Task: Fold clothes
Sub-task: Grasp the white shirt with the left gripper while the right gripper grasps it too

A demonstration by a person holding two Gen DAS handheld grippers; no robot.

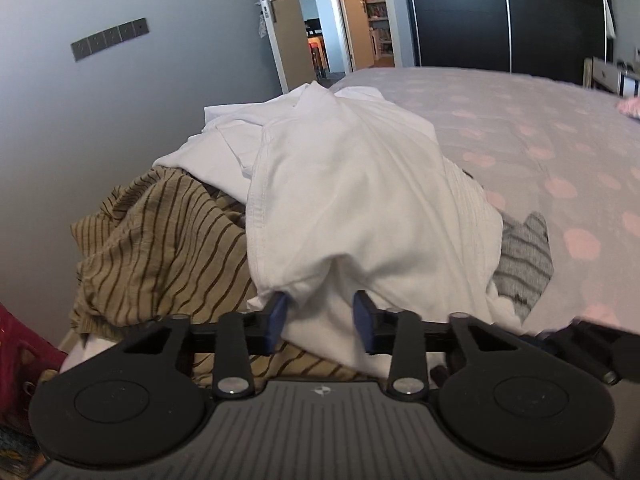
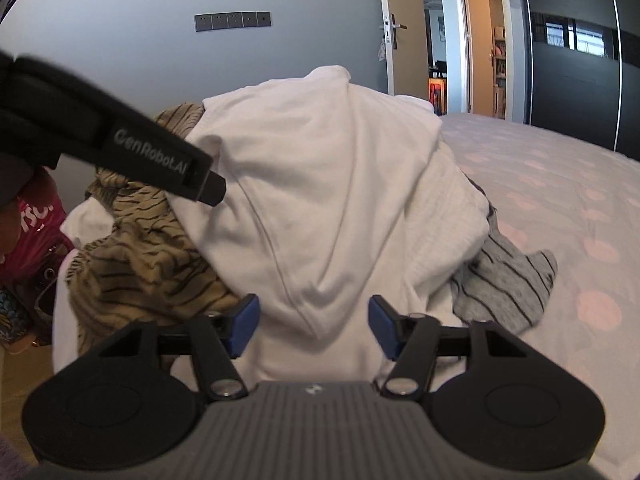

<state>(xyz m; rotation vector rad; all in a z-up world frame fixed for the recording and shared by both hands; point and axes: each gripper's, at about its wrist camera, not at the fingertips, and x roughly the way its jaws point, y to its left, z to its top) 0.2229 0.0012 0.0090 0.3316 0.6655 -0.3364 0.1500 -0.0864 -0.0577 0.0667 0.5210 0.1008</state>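
Grey walls and an open door stand behind a bed (image 1: 540,152) with a pink-spotted cover. One white garment (image 1: 352,200) tops a pile of clothes, over one tan striped garment (image 1: 160,240) and one grey striped garment (image 1: 524,256). It drapes lengthwise toward both tongs. Left gripper (image 1: 320,316) and right gripper (image 2: 314,324) each straddle its near edge, blue pads parted, not pinching.

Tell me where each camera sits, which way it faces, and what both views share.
Left wrist: on the left gripper, facing the white shirt on the clothes pile; white cloth lies between its blue fingers.
Right wrist: on the right gripper, facing the same white shirt; the left gripper's black body crosses its upper left.
Shared: shirt, striped tan garment, bed, open door.
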